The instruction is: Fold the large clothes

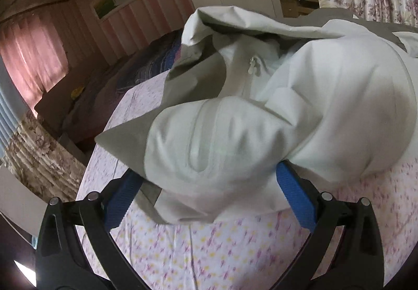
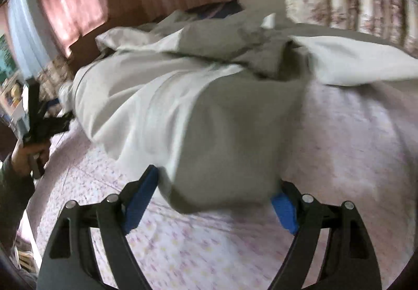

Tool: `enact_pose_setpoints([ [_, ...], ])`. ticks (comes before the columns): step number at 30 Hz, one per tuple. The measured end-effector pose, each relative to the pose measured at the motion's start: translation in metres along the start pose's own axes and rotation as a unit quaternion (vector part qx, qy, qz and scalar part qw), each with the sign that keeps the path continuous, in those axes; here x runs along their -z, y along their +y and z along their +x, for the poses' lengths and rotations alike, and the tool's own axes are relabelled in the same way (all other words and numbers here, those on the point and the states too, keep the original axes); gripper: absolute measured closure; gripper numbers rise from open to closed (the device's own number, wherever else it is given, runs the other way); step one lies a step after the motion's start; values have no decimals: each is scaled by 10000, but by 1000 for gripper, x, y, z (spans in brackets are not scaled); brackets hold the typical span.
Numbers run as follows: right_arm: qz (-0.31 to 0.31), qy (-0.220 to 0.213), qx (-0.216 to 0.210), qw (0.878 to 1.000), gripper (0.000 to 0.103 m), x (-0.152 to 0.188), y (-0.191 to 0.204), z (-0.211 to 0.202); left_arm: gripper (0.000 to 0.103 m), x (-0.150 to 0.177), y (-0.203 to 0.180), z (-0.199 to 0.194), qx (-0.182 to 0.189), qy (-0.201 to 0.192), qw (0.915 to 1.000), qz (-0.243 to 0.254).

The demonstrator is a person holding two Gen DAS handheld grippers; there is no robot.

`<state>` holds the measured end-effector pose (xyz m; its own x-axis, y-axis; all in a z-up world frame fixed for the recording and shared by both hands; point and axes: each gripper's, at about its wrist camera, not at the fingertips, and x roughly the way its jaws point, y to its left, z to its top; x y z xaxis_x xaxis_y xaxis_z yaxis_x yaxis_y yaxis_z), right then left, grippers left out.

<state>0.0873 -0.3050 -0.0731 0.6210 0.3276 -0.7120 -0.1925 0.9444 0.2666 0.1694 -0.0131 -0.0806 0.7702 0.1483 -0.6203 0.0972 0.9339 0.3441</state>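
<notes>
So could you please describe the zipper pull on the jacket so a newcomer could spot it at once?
Start at the floral bedsheet, where a pale jacket lies bunched. Near its raised collar sits the zipper pull, a small white tab topping the front zip, the only hard part among soft folds.

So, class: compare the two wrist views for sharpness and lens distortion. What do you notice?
Left wrist view: the white jacket is mostly sharp, zip legible; fisheye bends the room edges. Right wrist view: motion blur smears the jacket and floral sheet; corners vignette black.
</notes>
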Motion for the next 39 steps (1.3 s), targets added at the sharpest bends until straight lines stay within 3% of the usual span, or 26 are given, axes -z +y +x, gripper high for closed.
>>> enact_pose_setpoints([
  [1, -98, -39, 7, 9999, 51, 0, 2, -1, 5, -4, -2, 2, -5, 1, 10000, 40],
  [2, -222, -109, 70, 9997, 63, -2, 8, 0, 16, -6, -4, 4, 38, 21, 10000, 48],
  [3, -319, -215, 71, 9992, 68, -5, 13, -2, 26, -9, -4, 4, 202, 70, 9998, 11],
  [4, -327, -317, 40, 9990, 83, -8, 11, -10, 45, -13, -3, 4, 450, 134, 9989, -98],
  [5, -329, -482, -11, 9983, 86, -15, 12, -19, 59, -16, -1, 1, 539, 148, 9983, -172],
  [7, -440, -982, 110, 9941, 91, -34, 9, -51, 71, -25, 4, -8, 634, 95, 9976, -249],
  [8, -440, -982, 110, 9941, 93, -34, 9, -51, 75, -30, 7, -16, 695, 42, 9971, -303],
  [9, -504, -1400, 282, 9885, 94, -54, 6, -80, 75, -36, 11, -25, 762, -19, 9965, -347],
  [11, -483, -1744, 350, 9829, 95, -79, 0, -112, 76, -53, 16, -52, 883, -203, 9954, -305],
  [16, -437, -2240, 458, 9725, 95, -139, -12, -164, 76, -103, 17, -119, 1123, -659, 9914, -160],
  [18, -366, -2116, 569, 9750, 94, -163, -20, -171, 68, -119, 20, -133, 1145, -774, 9902, -182],
  [20, -73, -1912, 563, 9799, 88, -177, -37, -169, 33, -135, 28, -138, 1109, -743, 9908, -240],
  [22, 33, -1616, 622, 9849, 85, -181, -42, -156, 3, -138, 34, -142, 687, -843, 9932, -407],
  [24, -165, -1379, 630, 9883, 75, -167, -39, -146, 3, -135, 37, -144, 639, -845, 9930, -521],
  [26, -445, -1045, 620, 9916, 50, -144, -33, -135, 3, -126, 37, -139, 635, -712, 9942, -502],
  [28, -660, -781, 745, 9920, 38, -121, -26, -129, 3, -115, 34, -126, 502, -503, 9967, -399],
  [32, -839, -455, 1071, 9897, 27, -62, -31, -136, 3, -81, 31, -115, 523, -285, 9975, -368],
  [33, -807, -487, 1207, 9882, 22, -44, -36, -144, 3, -69, 32, -115, 576, -282, 9972, -397],
  [34, -779, -522, 1303, 9870, 11, -35, -41, -148, 3, -52, 31, -118, 658, -314, 9964, -435],
  [35, -679, -567, 1439, 9856, 8, -18, -51, -156, 3, -40, 33, -121, 703, -327, 9960, -449],
  [39, -449, -520, 993, 9927, 8, 29, -75, -169, 3, 23, 33, -137, 645, -357, 9966, -367],
])
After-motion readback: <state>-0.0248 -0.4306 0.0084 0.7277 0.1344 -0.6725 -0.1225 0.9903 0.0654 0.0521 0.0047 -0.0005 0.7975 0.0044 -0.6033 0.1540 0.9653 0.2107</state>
